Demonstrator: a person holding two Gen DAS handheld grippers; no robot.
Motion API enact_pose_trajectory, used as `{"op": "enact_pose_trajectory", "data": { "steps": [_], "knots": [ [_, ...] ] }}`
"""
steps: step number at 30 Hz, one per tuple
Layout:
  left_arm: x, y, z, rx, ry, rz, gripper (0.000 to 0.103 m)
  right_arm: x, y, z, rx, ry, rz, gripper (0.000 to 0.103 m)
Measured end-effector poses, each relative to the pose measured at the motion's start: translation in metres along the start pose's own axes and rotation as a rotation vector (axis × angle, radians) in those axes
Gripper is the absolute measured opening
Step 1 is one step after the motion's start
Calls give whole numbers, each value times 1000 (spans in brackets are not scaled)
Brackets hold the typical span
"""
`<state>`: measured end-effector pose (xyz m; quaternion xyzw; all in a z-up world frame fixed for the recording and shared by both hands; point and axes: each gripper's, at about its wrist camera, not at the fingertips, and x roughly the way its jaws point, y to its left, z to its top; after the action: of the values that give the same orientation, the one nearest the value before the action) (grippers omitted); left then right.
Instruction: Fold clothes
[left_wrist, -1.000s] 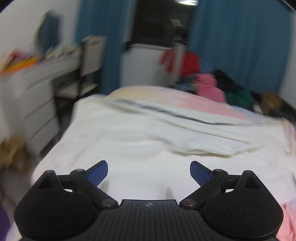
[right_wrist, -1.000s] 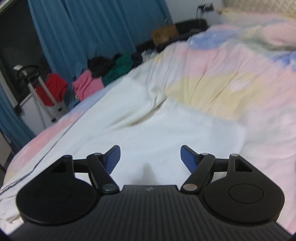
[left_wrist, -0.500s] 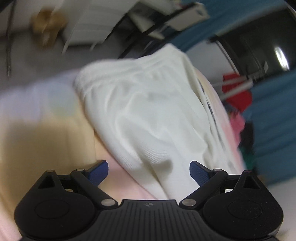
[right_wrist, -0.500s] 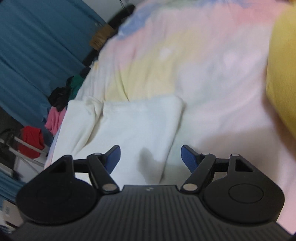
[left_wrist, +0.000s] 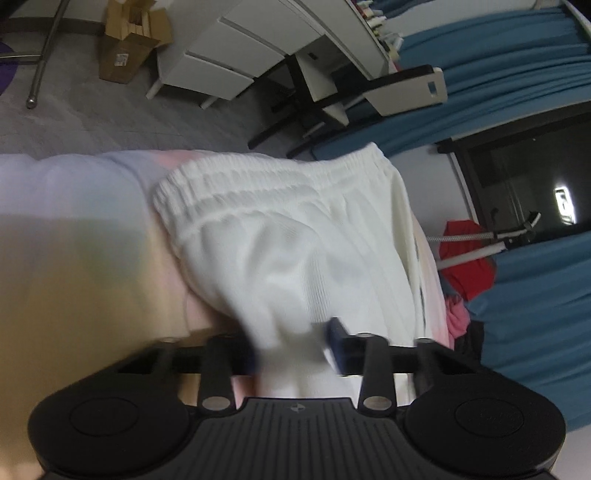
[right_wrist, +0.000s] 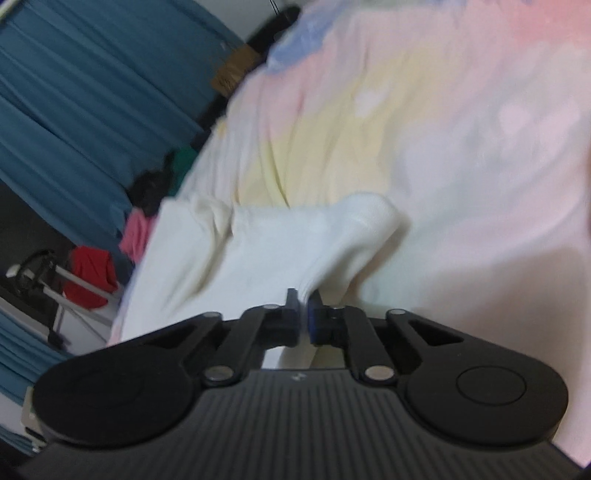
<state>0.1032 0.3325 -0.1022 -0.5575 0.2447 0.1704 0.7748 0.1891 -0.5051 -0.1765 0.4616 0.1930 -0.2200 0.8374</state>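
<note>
White trousers (left_wrist: 295, 240) with a gathered elastic waistband (left_wrist: 258, 181) lie on a pastel bed sheet (left_wrist: 74, 258). My left gripper (left_wrist: 291, 347) is closing its jaws, and a bunched fold of the white fabric is squeezed between the blue pads (left_wrist: 336, 343). In the right wrist view the other end of the trousers (right_wrist: 258, 251) lies flat on the sheet (right_wrist: 406, 129). There my right gripper (right_wrist: 303, 299) is shut, pinching a raised edge of the fabric between its fingertips. Both views are rolled and a little blurred.
Beyond the bed's edge are a grey floor, a white drawer unit (left_wrist: 236, 48), a chair (left_wrist: 369, 92) and a cardboard box (left_wrist: 129, 44). Blue curtains (left_wrist: 517, 48) hang behind. A red cloth on a rack (right_wrist: 92, 277) and piled clothes (right_wrist: 155, 199) sit at the bed's far end.
Both grippers came down to the trousers, rolled sideways, and went from wide open to closed on the white fabric, which now rises in a fold at each grip.
</note>
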Motion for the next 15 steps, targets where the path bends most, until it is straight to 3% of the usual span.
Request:
{"op": "enact_pose_trajectory", "data": {
  "steps": [5,11,13,15],
  "knots": [
    [-18,-16,-3,43,-66,-79,9,-18,8,4,4,-90,5,5],
    [-63,-42,-5,146,-91,-222,9,-50,13,16,19,-180,29,5],
    [-66,-58,4,200,-83,-232,9,-51,23,22,-4,-175,43,5],
    [-58,-72,14,189,-67,-244,9,-43,42,31,-52,-148,49,5]
  ]
}}
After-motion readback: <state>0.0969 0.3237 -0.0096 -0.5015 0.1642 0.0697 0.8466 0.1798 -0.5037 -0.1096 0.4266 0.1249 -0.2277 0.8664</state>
